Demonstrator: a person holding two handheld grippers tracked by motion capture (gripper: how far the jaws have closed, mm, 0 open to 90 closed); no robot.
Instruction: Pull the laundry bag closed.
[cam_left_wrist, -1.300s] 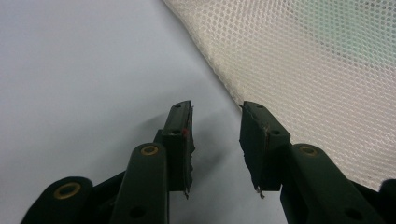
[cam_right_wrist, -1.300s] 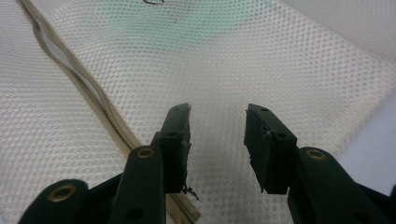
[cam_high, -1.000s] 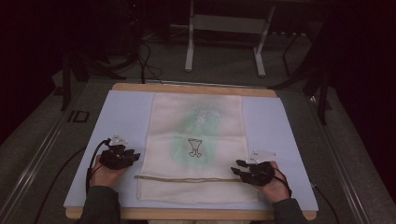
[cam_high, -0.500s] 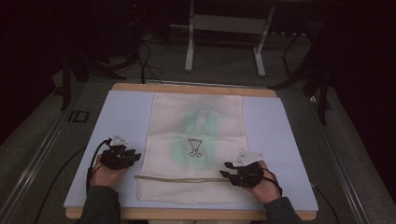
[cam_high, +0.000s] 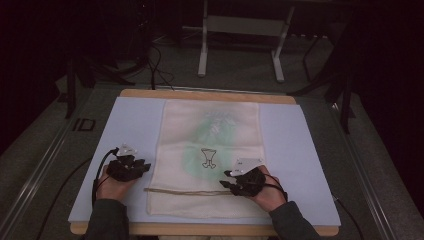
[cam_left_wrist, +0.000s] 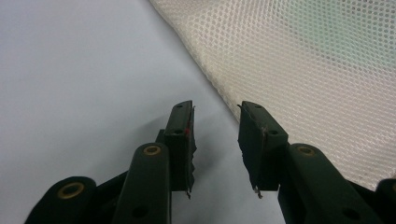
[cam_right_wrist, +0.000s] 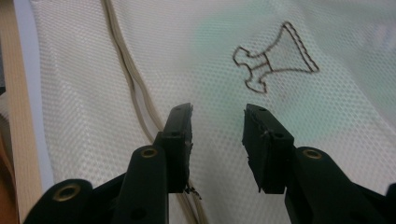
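Right gripper: jaws stood apart with nothing between them, hovering over the lower half of the mesh bag, tips pointing toward 9 o'clock in the high view. In its own view the drawstring ran just left of the left jaw, and the small outline drawing lay at 1 o'clock from the jaw tips.

Left gripper: jaws likewise parted and empty, resting on the pale blue mat just beside the bag's left edge, tips pointing toward 3 o'clock.

Mesh bag: cream, spread flat at the mat's centre, a green shape showing through; the drawstring crossed its lower part.

Mat: on a wooden table.
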